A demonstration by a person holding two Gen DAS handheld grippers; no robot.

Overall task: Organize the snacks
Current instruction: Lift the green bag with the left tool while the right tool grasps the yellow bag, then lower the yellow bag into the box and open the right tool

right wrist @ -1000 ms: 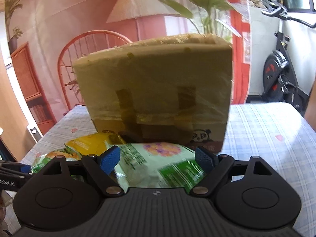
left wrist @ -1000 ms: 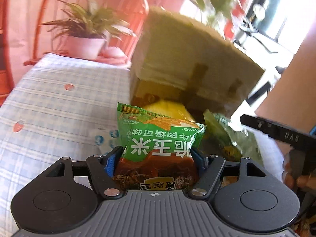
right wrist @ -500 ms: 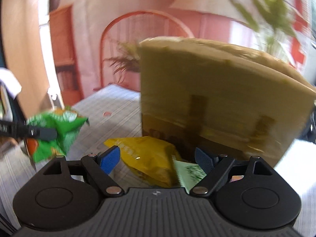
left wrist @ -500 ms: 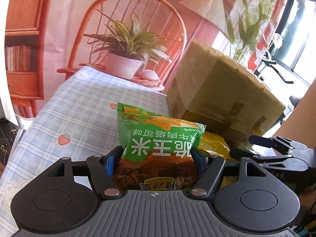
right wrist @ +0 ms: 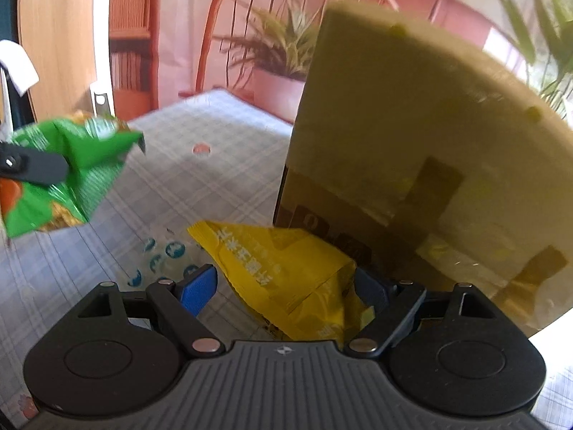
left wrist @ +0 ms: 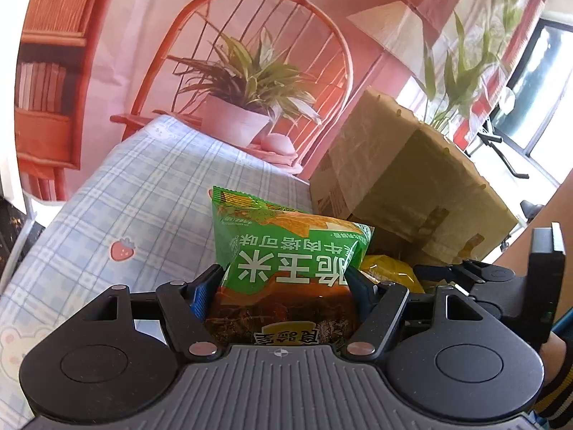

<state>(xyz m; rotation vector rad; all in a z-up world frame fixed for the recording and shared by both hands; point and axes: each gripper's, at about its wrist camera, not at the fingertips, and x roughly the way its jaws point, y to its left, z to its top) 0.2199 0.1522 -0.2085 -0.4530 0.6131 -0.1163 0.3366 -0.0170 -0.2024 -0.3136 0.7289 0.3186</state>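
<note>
My left gripper [left wrist: 283, 286] is shut on a green snack bag [left wrist: 286, 251] and holds it above the checked tablecloth [left wrist: 136, 208]. The same bag [right wrist: 71, 175] shows at the left of the right wrist view, held in the air. My right gripper [right wrist: 286, 286] is open, with a yellow snack bag [right wrist: 286, 268] lying between its fingers on the table. The yellow bag [left wrist: 390, 272] also shows in the left wrist view, behind the green one. A cardboard box [right wrist: 429, 165] stands just behind the yellow bag.
The cardboard box [left wrist: 404, 182] takes up the table's right side. A small clear packet with blue dots [right wrist: 161, 258] lies left of the yellow bag. A potted plant [left wrist: 247, 107] and a red chair [left wrist: 258, 36] stand beyond the far table edge.
My left gripper has lifted the green bag up and to the left, away from the box. My right gripper has swung left from the pale green bag to the yellow bag.
</note>
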